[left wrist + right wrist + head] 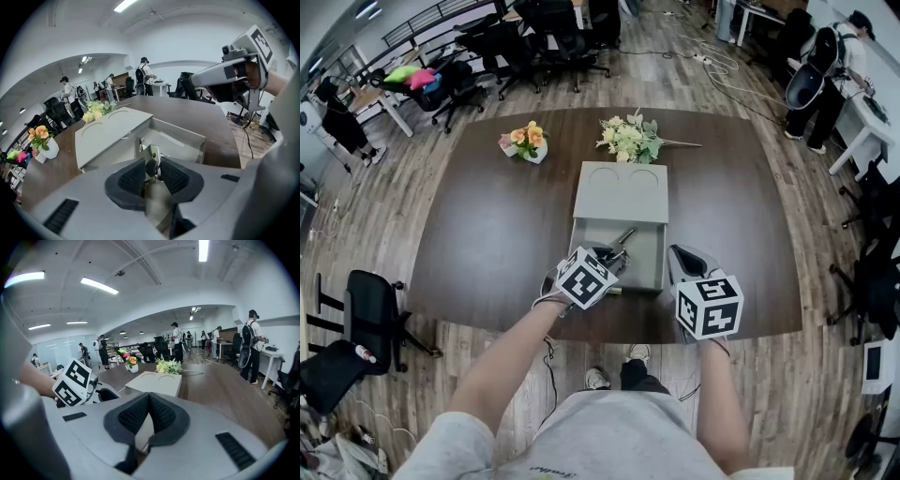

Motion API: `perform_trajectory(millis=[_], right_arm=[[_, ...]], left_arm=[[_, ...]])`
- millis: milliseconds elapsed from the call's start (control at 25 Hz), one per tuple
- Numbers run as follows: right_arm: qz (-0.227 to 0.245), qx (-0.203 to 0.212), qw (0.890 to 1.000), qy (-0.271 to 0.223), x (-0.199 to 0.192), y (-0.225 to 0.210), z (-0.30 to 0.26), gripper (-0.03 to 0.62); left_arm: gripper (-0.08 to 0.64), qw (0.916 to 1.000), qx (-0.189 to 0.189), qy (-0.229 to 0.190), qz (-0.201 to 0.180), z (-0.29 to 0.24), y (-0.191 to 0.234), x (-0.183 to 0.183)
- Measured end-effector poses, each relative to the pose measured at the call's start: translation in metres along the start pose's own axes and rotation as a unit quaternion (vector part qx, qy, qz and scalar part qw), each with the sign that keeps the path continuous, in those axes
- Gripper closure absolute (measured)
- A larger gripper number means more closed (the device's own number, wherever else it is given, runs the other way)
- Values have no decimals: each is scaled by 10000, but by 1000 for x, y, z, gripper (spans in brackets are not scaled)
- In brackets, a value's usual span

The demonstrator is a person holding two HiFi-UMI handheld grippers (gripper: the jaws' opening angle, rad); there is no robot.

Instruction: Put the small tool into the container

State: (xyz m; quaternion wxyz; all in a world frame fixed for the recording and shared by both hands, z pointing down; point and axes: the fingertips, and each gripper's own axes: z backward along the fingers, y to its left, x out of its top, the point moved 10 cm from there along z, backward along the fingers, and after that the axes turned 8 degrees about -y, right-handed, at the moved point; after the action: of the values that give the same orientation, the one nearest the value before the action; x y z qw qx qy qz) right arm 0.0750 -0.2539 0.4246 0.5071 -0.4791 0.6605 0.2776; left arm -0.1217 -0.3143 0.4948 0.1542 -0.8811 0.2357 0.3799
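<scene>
Left gripper (151,163): jaws parted, small silver metal tool (153,152) between pads, over open grey rectangular container (662,253).
Right gripper (149,397): jaws together, empty.
Beyond: flat grey lid (622,192), orange flowers (526,141), pale bouquet (628,139) on dark brown table (487,234).

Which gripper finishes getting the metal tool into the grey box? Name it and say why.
Left. The metal tool stands between the jaws of the left gripper, at the open compartment of the grey box. The right gripper sits beside the box, jaws together and empty.
</scene>
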Motion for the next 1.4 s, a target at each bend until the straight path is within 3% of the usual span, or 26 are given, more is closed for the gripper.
perform_trajectory(millis=[520, 1080, 1400], right_arm=[[-20, -37, 10000, 59, -2, 0, 1, 588], [-27, -27, 10000, 10, 2, 4, -2, 588], [12, 6, 9999, -135, 16, 6, -6, 588]], left_arm=[[433, 9998, -179, 73, -42, -4, -4, -2], [430, 9957, 55, -634, 675, 20, 8, 9], [451, 9840, 566, -1199, 1194, 54, 27, 18]])
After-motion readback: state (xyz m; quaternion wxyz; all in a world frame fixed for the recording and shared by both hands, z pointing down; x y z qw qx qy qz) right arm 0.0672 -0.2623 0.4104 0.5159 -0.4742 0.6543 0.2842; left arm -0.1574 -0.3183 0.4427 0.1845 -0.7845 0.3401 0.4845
